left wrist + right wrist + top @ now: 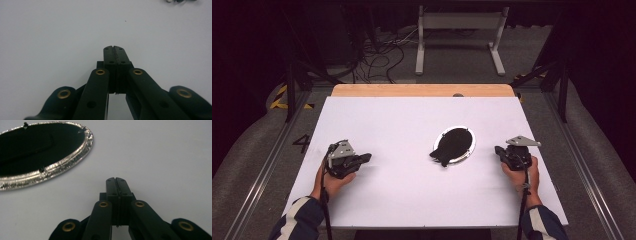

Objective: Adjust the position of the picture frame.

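1. The oval frame (455, 145) lies face down on the white table (402, 190), between your two hands and a bit farther out. Its long side tilts up and to the right.
2. Your right gripper (499, 150) is nearer to it than your left gripper (366, 158).
3. Both are squeezed tight shut and hold nothing.
4. The frame's black back hides its front, and a black flap (439, 156) pokes past the rim.

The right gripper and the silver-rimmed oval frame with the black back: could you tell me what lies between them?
Nothing: in the high view only bare white table separates the right gripper from the oval frame.
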`<state>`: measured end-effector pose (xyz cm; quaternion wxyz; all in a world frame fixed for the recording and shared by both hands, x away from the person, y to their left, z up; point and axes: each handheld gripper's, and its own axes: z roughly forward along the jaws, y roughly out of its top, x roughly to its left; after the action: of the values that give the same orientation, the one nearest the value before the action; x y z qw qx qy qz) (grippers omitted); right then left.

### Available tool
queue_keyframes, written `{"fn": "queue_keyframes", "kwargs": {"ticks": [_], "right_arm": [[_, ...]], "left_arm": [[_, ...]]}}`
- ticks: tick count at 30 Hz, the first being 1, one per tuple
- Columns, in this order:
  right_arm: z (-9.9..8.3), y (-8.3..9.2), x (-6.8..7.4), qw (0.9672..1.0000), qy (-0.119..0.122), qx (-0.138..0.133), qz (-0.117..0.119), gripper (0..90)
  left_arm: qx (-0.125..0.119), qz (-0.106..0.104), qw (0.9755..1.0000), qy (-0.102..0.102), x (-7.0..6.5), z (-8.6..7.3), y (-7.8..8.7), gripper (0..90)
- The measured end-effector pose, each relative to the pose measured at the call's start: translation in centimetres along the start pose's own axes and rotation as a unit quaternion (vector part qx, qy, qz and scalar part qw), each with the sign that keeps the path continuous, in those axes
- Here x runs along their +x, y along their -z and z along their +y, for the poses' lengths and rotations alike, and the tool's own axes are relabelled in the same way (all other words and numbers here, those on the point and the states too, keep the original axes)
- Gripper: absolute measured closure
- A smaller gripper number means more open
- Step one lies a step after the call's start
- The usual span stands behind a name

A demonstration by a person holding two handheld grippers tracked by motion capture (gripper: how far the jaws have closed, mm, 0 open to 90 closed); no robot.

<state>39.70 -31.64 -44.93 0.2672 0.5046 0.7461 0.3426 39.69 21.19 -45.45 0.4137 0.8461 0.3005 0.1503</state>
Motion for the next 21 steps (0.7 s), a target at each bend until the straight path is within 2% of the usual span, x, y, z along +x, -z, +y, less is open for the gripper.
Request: {"fn": "queue_keyframes", "kwargs": {"ticks": [2,9,10,11,13,15,16,18,19,21], "right_arm": [[0.4,-0.4,0.1,1.0000,-0.004,0.000,0.005,90.0],[3.0,-3.4,0.4,0.9990,-0.027,0.016,0.031,90.0],[3.3,-3.9,0.6,0.9991,-0.024,0.021,0.027,90.0],[3.5,-4.3,0.8,0.9987,-0.030,0.025,0.032,90.0],[3.9,-5.2,1.1,0.9983,-0.029,0.036,0.035,90.0],[4.0,-5.5,1.2,0.9985,-0.029,0.034,0.031,90.0],[4.4,-5.8,1.2,0.9977,-0.042,0.041,0.034,90.0],[4.6,-6.0,1.2,0.9975,-0.045,0.042,0.034,90.0],[4.9,-6.4,1.3,0.9967,-0.051,0.045,0.044,90.0],[5.2,-6.7,1.6,0.9967,-0.051,0.048,0.041,90.0]], "left_arm": [[0.006,-0.006,1.0000,-0.004,0.0,0.4,-0.6,89.9],[-0.003,-0.035,0.9994,-0.007,-0.3,2.7,-3.3,89.9],[-0.003,-0.039,0.9992,-0.007,-0.5,3.0,-3.6,89.9],[-0.006,-0.041,0.9990,-0.013,-0.9,3.4,-4.0,89.9],[-0.004,-0.049,0.9987,-0.016,-1.3,3.8,-4.5,89.9],[-0.003,-0.054,0.9984,-0.015,-1.5,4.0,-4.8,89.8],[-0.003,-0.058,0.9981,-0.020,-1.8,4.2,-5.1,89.7],[0.000,-0.062,0.9978,-0.025,-2.1,4.4,-5.5,89.7],[0.003,-0.064,0.9975,-0.031,-2.4,4.5,-5.9,89.6],[0.007,-0.066,0.9974,-0.027,-2.7,4.6,-6.3,89.5]]}}
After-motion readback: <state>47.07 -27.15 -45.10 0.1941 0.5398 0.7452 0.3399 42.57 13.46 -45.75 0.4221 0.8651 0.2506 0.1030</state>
